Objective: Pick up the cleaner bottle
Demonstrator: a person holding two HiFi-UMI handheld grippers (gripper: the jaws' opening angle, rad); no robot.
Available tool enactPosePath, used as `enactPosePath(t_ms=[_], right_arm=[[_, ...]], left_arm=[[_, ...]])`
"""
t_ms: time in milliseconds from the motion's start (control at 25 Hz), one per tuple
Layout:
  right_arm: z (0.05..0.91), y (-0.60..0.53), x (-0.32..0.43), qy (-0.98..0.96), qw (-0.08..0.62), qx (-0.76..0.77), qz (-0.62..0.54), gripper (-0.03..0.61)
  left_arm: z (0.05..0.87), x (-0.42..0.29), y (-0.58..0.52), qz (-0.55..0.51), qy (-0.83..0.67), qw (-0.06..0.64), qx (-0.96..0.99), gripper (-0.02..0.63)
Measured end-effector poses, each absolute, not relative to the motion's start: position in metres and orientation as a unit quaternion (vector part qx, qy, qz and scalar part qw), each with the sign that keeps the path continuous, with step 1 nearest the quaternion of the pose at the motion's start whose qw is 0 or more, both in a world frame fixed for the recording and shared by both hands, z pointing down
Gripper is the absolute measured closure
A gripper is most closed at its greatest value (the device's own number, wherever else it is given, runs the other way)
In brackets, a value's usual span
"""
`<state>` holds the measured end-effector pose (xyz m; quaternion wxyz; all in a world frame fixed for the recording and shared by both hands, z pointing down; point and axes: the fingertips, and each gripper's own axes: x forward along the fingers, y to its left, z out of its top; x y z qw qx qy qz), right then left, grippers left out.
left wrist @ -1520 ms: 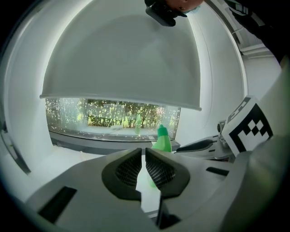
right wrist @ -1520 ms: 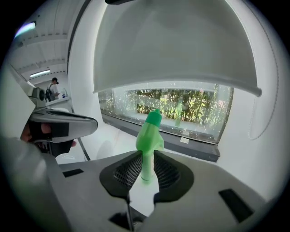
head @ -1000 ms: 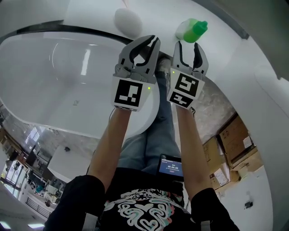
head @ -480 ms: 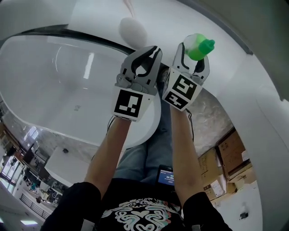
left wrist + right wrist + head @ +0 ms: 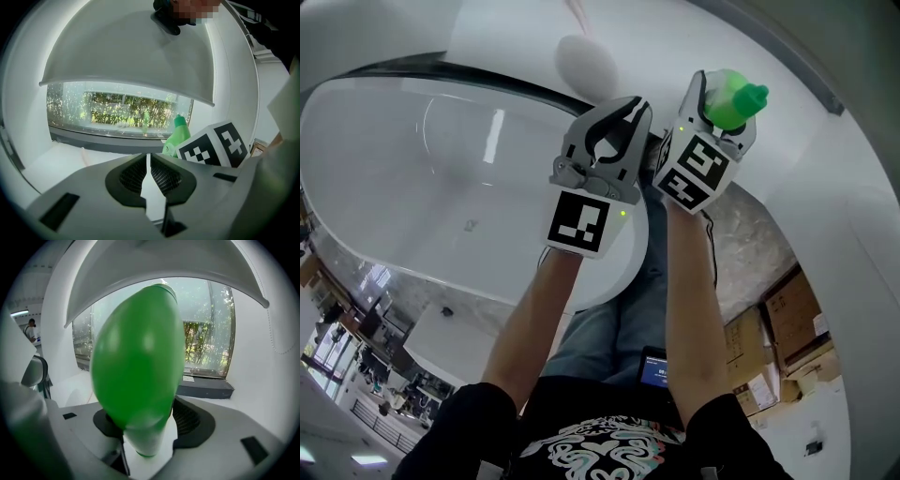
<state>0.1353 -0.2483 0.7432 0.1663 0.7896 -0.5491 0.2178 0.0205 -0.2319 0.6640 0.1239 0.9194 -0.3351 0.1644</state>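
The cleaner bottle [image 5: 733,101] is green with a green cap and stands on the white ledge behind the tub. My right gripper [image 5: 724,107] has its two jaws on either side of it. In the right gripper view the bottle [image 5: 138,362] fills the middle, its pale lower part down between the pads. The right jaws have just been opening and stand wide, and I see no pad pressing on the bottle. My left gripper [image 5: 623,105] hangs beside it to the left, shut with nothing in it [image 5: 148,161]. From the left gripper view the bottle [image 5: 180,136] shows behind the right gripper's marker cube [image 5: 213,145].
A white bathtub [image 5: 412,187] curves below and left of both grippers. A white oval object [image 5: 586,61] lies on the ledge behind the left gripper. A window [image 5: 122,110] runs along the ledge. Cardboard boxes [image 5: 787,309] sit on the floor at the right.
The right gripper has moved forward, so the bottle, earlier ahead of its fingertips, now stands between its jaws. The left gripper has hardly moved.
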Motion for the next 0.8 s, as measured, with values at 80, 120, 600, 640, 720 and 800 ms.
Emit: enactPosePath(t_ms=[80,120,600,640,720,800], right_arm=[[0.7434,-0.2486,0.1357,-0.548,0.163,0.792,0.214,0.327],[0.7439,-0.2487,0.1355,-0.549,0.163,0.792,0.212,0.327],[0.7421,-0.2502,0.142,-0.588,0.154,0.769,0.199,0.357],[0.742,-0.2501,0.1416,-0.59,0.155,0.767,0.197,0.359],[0.7417,-0.2499,0.1418,-0.592,0.156,0.766,0.196,0.359],[0.7413,-0.2494,0.1411,-0.592,0.158,0.766,0.194,0.359]], left_arm=[[0.6647,0.021,-0.2341,0.163,-0.336,0.124,0.919,0.595],[0.6648,0.0211,-0.2349,0.163,-0.335,0.124,0.92,0.595],[0.6671,0.0179,-0.2401,0.162,-0.342,0.125,0.917,0.595],[0.6672,0.0182,-0.2396,0.163,-0.341,0.125,0.917,0.595],[0.6671,0.0195,-0.2383,0.165,-0.339,0.123,0.918,0.595],[0.6665,0.0201,-0.2375,0.165,-0.338,0.121,0.919,0.595]])
